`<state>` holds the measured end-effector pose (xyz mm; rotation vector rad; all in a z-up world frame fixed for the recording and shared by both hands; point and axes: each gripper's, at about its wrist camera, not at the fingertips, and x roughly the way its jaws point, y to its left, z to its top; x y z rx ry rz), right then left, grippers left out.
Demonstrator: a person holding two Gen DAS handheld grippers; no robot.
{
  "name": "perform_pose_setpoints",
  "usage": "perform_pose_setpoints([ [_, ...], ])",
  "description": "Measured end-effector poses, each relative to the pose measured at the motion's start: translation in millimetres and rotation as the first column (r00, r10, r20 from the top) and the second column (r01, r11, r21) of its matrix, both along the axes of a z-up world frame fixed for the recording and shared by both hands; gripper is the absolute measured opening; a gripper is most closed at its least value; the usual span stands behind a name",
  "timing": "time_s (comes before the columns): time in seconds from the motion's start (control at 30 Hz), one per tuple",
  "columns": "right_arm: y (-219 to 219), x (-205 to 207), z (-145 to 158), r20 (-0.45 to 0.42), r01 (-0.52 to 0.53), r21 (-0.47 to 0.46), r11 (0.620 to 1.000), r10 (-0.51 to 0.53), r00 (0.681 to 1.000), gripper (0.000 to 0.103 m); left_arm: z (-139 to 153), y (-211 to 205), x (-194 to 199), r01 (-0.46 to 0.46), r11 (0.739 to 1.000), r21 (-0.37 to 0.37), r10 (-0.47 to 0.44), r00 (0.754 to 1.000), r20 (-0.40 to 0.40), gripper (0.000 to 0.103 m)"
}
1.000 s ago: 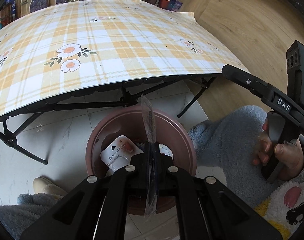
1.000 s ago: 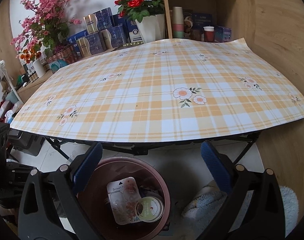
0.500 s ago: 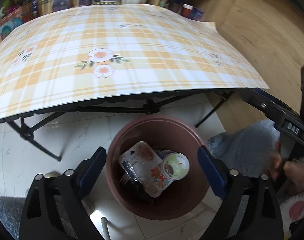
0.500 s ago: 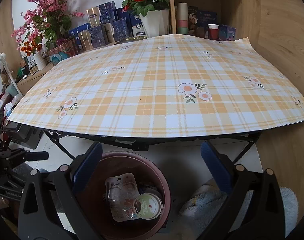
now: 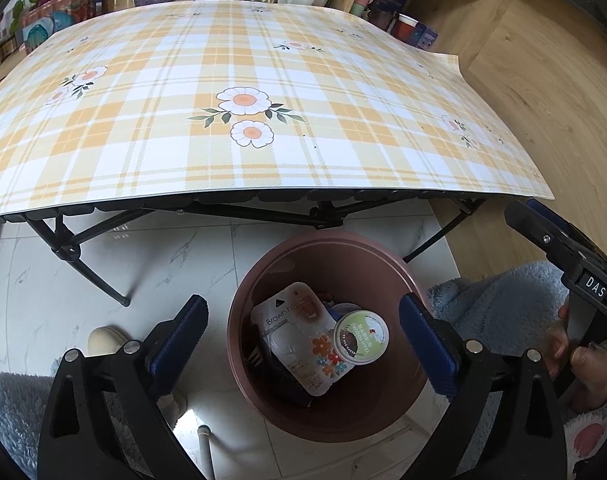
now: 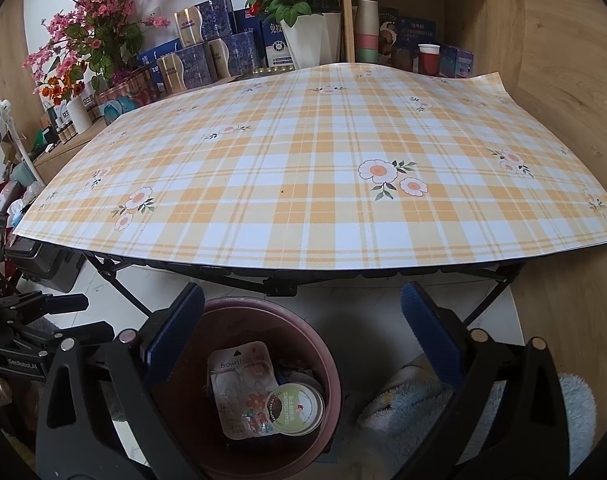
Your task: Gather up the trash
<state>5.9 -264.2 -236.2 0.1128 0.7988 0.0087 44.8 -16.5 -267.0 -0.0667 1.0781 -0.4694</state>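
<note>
A brown round bin [image 5: 327,252] stands on the floor below the table's front edge; it also shows in the right wrist view [image 6: 243,308]. Inside lie a white "Brown" flowered packet [image 5: 299,336], a round green-rimmed lid [image 5: 361,338] and dark wrappers. The packet [image 6: 239,392] and lid [image 6: 295,408] show in the right view too. My left gripper [image 5: 303,340] is open and empty above the bin. My right gripper [image 6: 303,336] is open and empty, above the bin's right side; its body shows in the left view [image 5: 575,272].
A folding table with a yellow plaid flowered cloth [image 6: 303,168] spans both views, on black legs [image 5: 83,264]. Boxes, flower vases [image 6: 303,36] and cups stand behind it. A blue fluffy sleeve [image 5: 503,312] and a slipper [image 5: 103,340] are near the bin. A wooden wall is right.
My left gripper opened and let go of a clear plastic wrapper over the bin, then rose a little. The right gripper stayed open and barely moved.
</note>
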Motion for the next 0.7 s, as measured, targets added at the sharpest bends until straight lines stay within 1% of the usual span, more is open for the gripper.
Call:
perform_pose_setpoints([
  [0.1, 0, 1, 1, -0.003, -0.005, 0.002, 1.000, 0.005, 1.000, 0.097, 1, 2, 0, -0.012, 1.000, 0.003, 0.012, 1.000, 0.006, 0.094],
  [0.17, -1, 5, 7, -0.014, -0.014, 0.006, 1.000, 0.014, 1.000, 0.097, 8, 5, 0, -0.033, 0.999, 0.005, 0.033, 0.999, 0.032, 0.094],
  [0.23, 0, 11, 21, -0.015, -0.031, 0.005, 1.000, 0.031, 0.999, 0.097, 30, 12, -2, -0.071, 0.997, 0.011, 0.070, 0.992, 0.108, 0.094],
  [0.27, 0, 13, 31, -0.004, -0.042, -0.003, 0.999, 0.042, 0.999, 0.097, 42, 16, -2, -0.081, 0.997, 0.002, 0.080, 0.987, 0.139, 0.095],
  [0.3, 1, 14, 42, 0.013, -0.048, -0.016, 0.999, 0.049, 0.999, 0.097, 55, 19, -1, -0.087, 0.996, -0.010, 0.087, 0.982, 0.169, 0.096],
  [0.33, 3, 16, 60, 0.046, -0.056, -0.040, 0.998, 0.058, 0.997, 0.097, 67, 22, -1, -0.094, 0.995, -0.017, 0.095, 0.976, 0.198, 0.096],
  [0.4, 5, 18, 88, 0.085, -0.063, -0.080, 0.995, 0.070, 0.994, 0.097, 96, 28, 0, -0.116, 0.993, -0.023, 0.118, 0.956, 0.270, 0.097],
  [0.43, 6, 19, 97, 0.094, -0.064, -0.093, 0.994, 0.073, 0.993, 0.097, 114, 31, -1, -0.128, 0.991, -0.026, 0.130, 0.939, 0.319, 0.097],
  [0.47, 7, 20, 113, 0.115, -0.070, -0.103, 0.992, 0.082, 0.990, 0.097, 131, 33, -2, -0.143, 0.989, -0.027, 0.143, 0.921, 0.363, 0.097],
  [0.5, 7, 21, 122, 0.129, -0.073, -0.103, 0.992, 0.086, 0.988, 0.097, 142, 35, -3, -0.154, 0.988, -0.027, 0.152, 0.908, 0.390, 0.097],
  [0.53, 7, 21, 135, 0.149, -0.074, -0.103, 0.992, 0.088, 0.985, 0.097, 157, 37, -5, -0.168, 0.985, -0.029, 0.164, 0.889, 0.427, 0.097],
  [0.57, 7, 21, 145, 0.162, -0.072, -0.103, 0.992, 0.088, 0.983, 0.097, 170, 39, -7, -0.182, 0.983, -0.032, 0.177, 0.872, 0.456, 0.097],
  [0.63, 5, 20, 164, 0.188, -0.068, -0.102, 0.992, 0.086, 0.978, 0.097, 190, 39, -12, -0.199, 0.979, -0.037, 0.191, 0.847, 0.496, 0.097],
  [0.7, 4, 17, 178, 0.208, -0.063, -0.092, 0.994, 0.082, 0.975, 0.097, 207, 41, -18, -0.165, 0.984, -0.069, 0.177, 0.836, 0.520, 0.097],
])
